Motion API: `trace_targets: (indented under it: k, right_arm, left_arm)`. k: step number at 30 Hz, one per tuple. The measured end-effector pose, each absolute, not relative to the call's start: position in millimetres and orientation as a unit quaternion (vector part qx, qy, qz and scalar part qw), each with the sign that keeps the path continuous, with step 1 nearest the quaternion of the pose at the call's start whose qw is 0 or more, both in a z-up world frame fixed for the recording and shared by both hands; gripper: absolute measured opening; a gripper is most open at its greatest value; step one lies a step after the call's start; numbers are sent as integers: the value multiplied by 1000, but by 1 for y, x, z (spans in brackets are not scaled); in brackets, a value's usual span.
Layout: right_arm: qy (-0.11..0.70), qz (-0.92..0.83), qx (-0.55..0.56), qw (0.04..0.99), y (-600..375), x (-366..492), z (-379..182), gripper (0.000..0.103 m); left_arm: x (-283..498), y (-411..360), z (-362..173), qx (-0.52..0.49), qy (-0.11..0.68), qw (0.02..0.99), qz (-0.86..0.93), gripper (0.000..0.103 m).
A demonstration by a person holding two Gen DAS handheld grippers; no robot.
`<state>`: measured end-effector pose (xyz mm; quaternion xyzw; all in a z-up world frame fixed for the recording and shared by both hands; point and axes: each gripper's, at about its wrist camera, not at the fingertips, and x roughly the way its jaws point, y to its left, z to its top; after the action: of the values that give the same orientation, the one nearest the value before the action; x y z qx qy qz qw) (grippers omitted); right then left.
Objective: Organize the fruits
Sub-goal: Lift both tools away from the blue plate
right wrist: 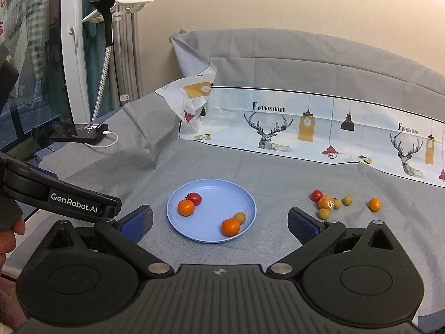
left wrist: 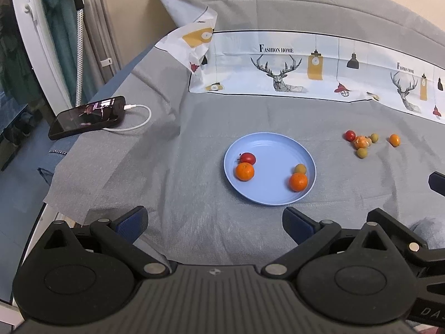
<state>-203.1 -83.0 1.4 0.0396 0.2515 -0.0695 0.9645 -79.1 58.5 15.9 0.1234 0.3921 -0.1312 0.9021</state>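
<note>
Both jaws are standing wide apart and holding nothing: left gripper (left wrist: 214, 222) and right gripper (right wrist: 219, 222) are hovering before the blue plate (right wrist: 178, 222). Four fruits are lying on it; the loose cluster (right wrist: 329, 204) on the grey cloth (right wrist: 278, 167) is likely needing pickup next.

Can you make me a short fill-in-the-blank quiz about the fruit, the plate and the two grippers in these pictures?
1. The blue plate holds ____ fruits.
2. The phone is plugged into a ____ cable.
3. The loose fruits lie on the grey cloth, to the ____ of the plate.
4. The left gripper and right gripper are both ____ and hold nothing.

Missing words: four; white; right; open
</note>
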Motion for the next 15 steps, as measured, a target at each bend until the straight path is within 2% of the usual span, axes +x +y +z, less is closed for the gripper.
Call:
trace_targets:
  k: [15]
  right_arm:
    - [258, -69, 38, 963, -83, -201, 0, 102]
  left_arm:
    - [-77, 60, 14, 126, 394, 901, -132, 103]
